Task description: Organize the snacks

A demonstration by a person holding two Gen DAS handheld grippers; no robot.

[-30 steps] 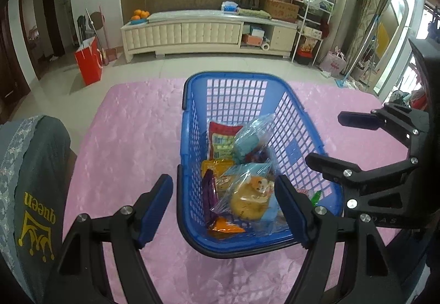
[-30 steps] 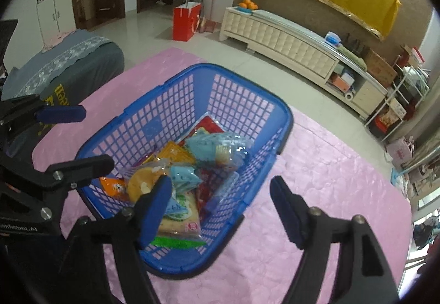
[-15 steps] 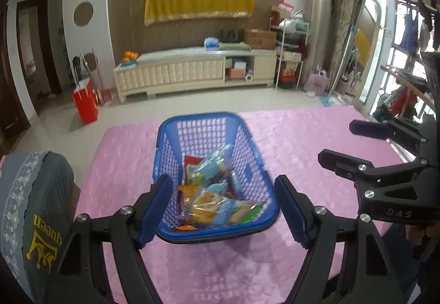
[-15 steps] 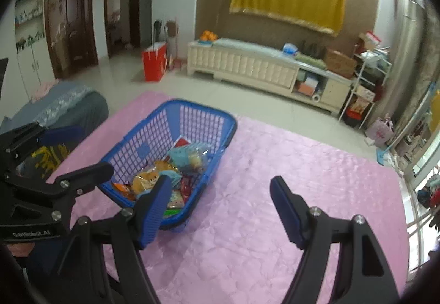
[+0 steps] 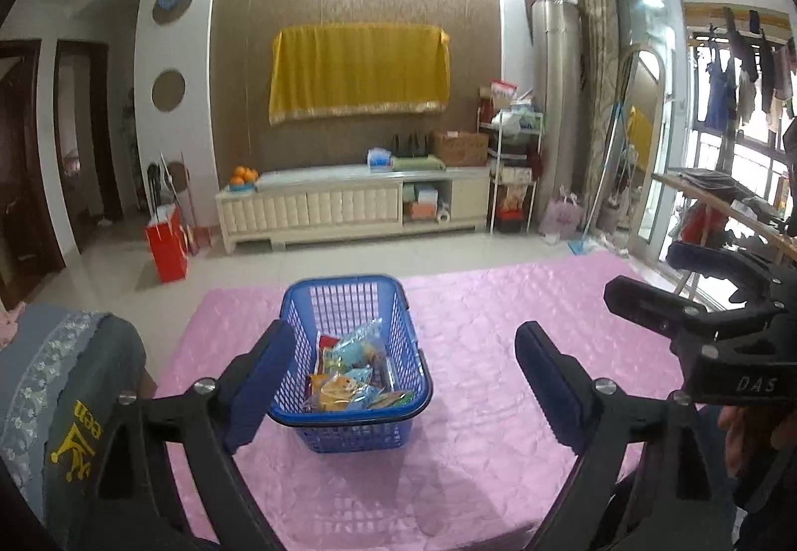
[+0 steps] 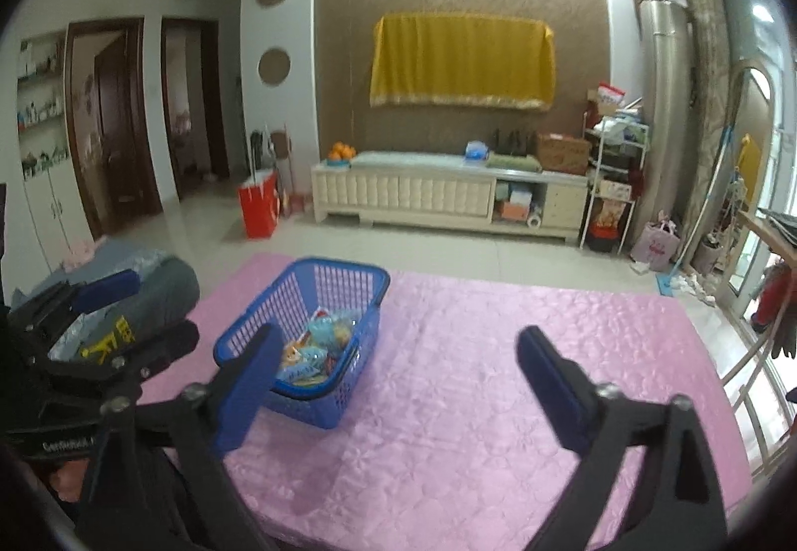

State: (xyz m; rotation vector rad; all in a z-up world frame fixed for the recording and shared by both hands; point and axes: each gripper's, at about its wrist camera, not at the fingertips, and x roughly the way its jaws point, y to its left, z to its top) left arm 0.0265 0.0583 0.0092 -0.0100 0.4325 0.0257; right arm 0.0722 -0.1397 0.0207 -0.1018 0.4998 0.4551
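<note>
1. Pink quilted cloth covers the worktop (image 5: 473, 426), which sits in a living room with a brown textured wall at the far side.
2. On that far wall hangs a yellow cloth (image 5: 358, 72), and below it runs a long cream cabinet (image 5: 348, 207) with a bowl of oranges (image 5: 244, 176) at its left end.
3. A red paper bag (image 5: 167, 244) stands on the tiled floor, left of the cabinet.
4. A blue plastic basket (image 5: 343, 302) with latticed walls rests upright on the pink cloth, toward the worktop's left half.
5. The snacks (image 5: 348, 376) lie piled inside the basket, against its near wall: clear and pale-blue packets, one with a round yellow pastry, with orange and green wrappers beside them.
6. The left claw (image 5: 398, 381) is held above the near part of the worktop, its blue-padded fingers spread wide and holding nothing; in its own view the basket shows between them, farther off.
7. The right claw (image 6: 393, 381) is likewise released and empty, held to the right of the left one; from its camera the basket (image 6: 309, 342) sits far and left, partly behind the left finger.
8. Each claw shows in the other's view: the right one at the right edge, the left one at the left edge.
9. A grey garment (image 5: 65, 401) with yellow lettering lies at the worktop's near left edge.
</note>
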